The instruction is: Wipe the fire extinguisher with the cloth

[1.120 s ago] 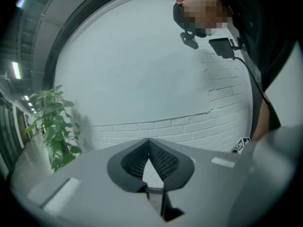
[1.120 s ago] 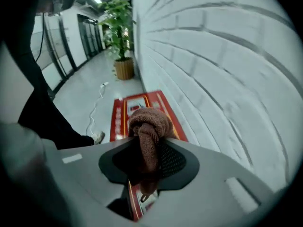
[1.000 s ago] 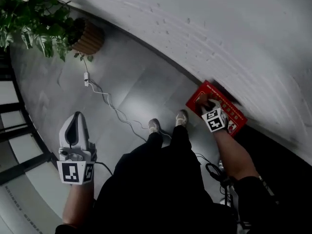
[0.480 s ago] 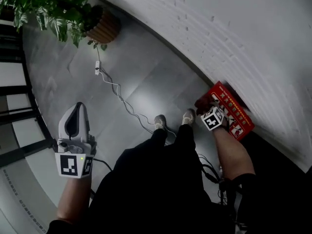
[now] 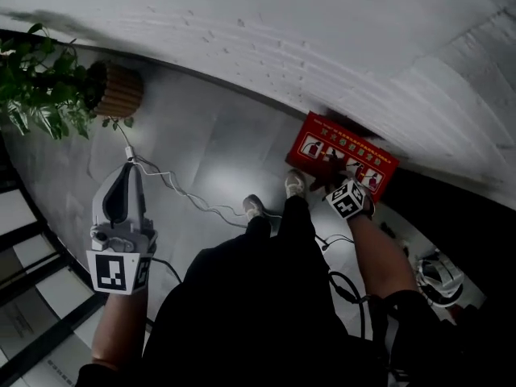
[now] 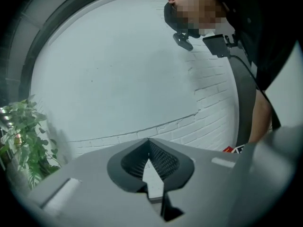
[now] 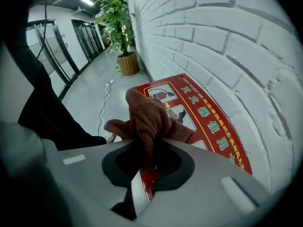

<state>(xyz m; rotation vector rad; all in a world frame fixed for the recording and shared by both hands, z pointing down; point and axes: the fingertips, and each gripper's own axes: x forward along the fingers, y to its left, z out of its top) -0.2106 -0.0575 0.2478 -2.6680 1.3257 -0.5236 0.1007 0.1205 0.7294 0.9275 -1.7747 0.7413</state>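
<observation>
The fire extinguisher box (image 5: 345,153) is red with printed panels and stands on the floor against the white brick wall; in the right gripper view the box (image 7: 210,115) fills the middle. My right gripper (image 5: 335,181) points steeply down at its top. Its jaws are closing, pinched on a brown cloth (image 7: 147,116) that bunches out ahead of the right gripper (image 7: 147,148) and rests on the box. The cloth (image 5: 331,170) shows dark in the head view. My left gripper (image 5: 127,169) hangs out at the left, far from the box. The left gripper (image 6: 148,142) is shut and holds nothing.
A potted plant (image 5: 44,95) in a ribbed pot (image 5: 119,89) stands by the wall at the left. A white cable (image 5: 173,188) trails across the grey floor toward my shoes (image 5: 294,182). A pale rounded object (image 5: 439,276) lies at the right. Dark door frames run along the left edge.
My right gripper has slid with the cloth across the red box's top. The left gripper has shifted sideways and points more toward the plant's side of the wall.
</observation>
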